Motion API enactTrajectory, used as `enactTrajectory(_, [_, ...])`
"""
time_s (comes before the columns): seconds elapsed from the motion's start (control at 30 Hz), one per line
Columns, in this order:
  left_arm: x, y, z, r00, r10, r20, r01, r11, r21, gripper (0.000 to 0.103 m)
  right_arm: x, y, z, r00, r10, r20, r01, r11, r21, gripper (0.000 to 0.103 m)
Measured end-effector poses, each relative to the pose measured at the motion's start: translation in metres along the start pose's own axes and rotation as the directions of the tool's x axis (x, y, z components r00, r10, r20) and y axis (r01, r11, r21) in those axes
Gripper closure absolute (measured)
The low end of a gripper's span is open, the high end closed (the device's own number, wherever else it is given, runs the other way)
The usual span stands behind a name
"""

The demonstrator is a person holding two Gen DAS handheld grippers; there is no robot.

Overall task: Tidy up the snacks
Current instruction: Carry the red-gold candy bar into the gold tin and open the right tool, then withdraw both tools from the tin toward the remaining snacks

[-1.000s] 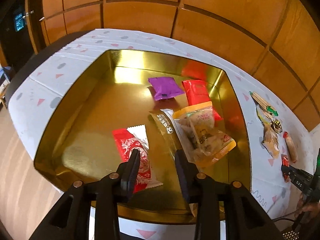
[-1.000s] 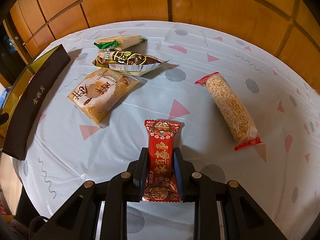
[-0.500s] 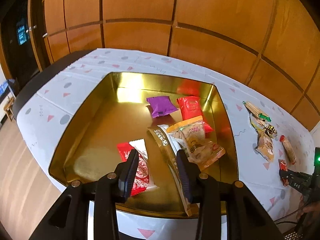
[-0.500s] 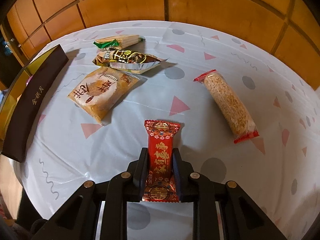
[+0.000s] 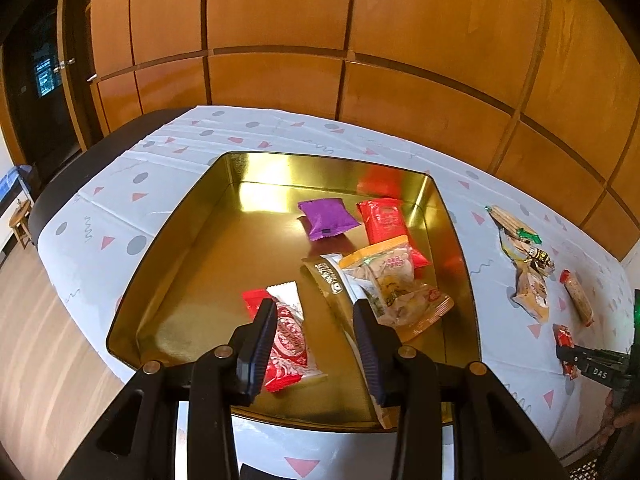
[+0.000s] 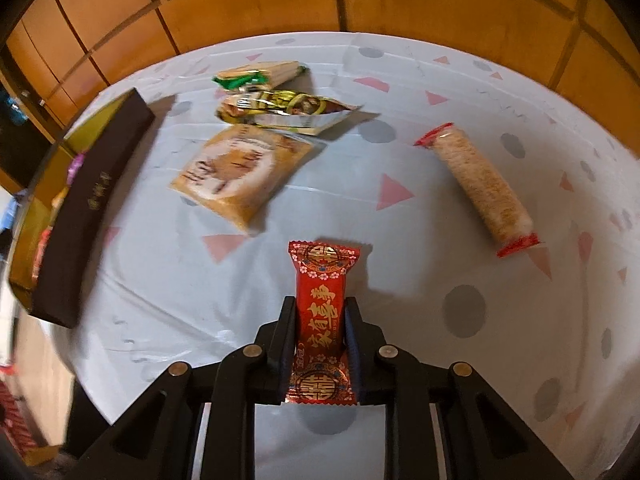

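My left gripper point(image 5: 315, 320) is open and empty, held above the near edge of the gold tin point(image 5: 168, 236). In the tin lie a red-and-white packet point(image 5: 286, 338), a purple packet point(image 5: 326, 218), a red packet point(image 5: 386, 220), a brown sachet point(image 5: 328, 280) and a clear orange-edged bag point(image 5: 394, 280). My right gripper point(image 6: 319, 320) is shut on a red-and-gold candy packet point(image 6: 322, 308), lifted above the tablecloth. It also shows in the left wrist view point(image 5: 565, 350).
On the cloth in the right wrist view lie a rice-cracker roll point(image 6: 480, 184), an orange snack bag point(image 6: 240, 172), a gold-and-brown packet point(image 6: 284, 110) and a green-tipped biscuit pack point(image 6: 256, 74). The tin's dark outer wall point(image 6: 88, 208) stands at the left. Wood panelling backs the table.
My left gripper has risen and pulled back from the tin, still open. My right gripper has lifted the red candy packet off the cloth and swung, so the view shifted right.
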State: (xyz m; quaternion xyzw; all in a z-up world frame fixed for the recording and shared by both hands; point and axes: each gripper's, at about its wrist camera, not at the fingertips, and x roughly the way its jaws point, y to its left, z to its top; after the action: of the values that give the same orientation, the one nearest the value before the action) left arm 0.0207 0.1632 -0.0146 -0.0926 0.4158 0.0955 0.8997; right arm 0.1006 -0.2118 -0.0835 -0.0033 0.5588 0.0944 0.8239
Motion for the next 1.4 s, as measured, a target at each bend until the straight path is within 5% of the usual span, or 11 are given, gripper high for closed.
enactTrajectory(0.37, [0.002,0.021,0.001,0.999,0.039,0.016,-0.038,0.998,-0.045,0.063,-0.031,0.075,0.010,0.980,0.188,0.059,-0.177,0.972,-0.152,0.081])
enactTrajectory(0.6, [-0.005,0.051,0.009,0.993,0.107,0.053,-0.101,0.989,-0.104,0.063,-0.050,0.172,0.030,0.925,0.377,0.049,-0.339,0.875,-0.346,0.081])
enactTrajectory(0.83, [-0.004,0.063,0.007,0.992,0.120,0.039,-0.115,0.986,-0.122,0.063,-0.020,0.252,0.034,0.895,0.443,-0.051,-0.423,0.807,-0.413,0.075])
enactTrajectory(0.93, [-0.003,0.062,0.004,0.993,0.117,0.033,-0.112,0.987,-0.114,0.063,-0.009,0.259,0.028,0.897,0.435,-0.083,-0.430,0.813,-0.393,0.075])
enactTrajectory(1.0, [-0.001,0.060,0.003,0.994,0.110,0.028,-0.107,0.988,-0.114,0.063,-0.007,0.256,0.025,0.893,0.441,-0.087,-0.439,0.813,-0.383,0.064])
enactTrajectory(1.4, [-0.006,0.028,0.001,0.997,0.071,0.032,-0.069,0.997,-0.046,0.063,-0.045,0.201,0.014,0.936,0.335,0.109,-0.276,0.889,-0.366,0.051])
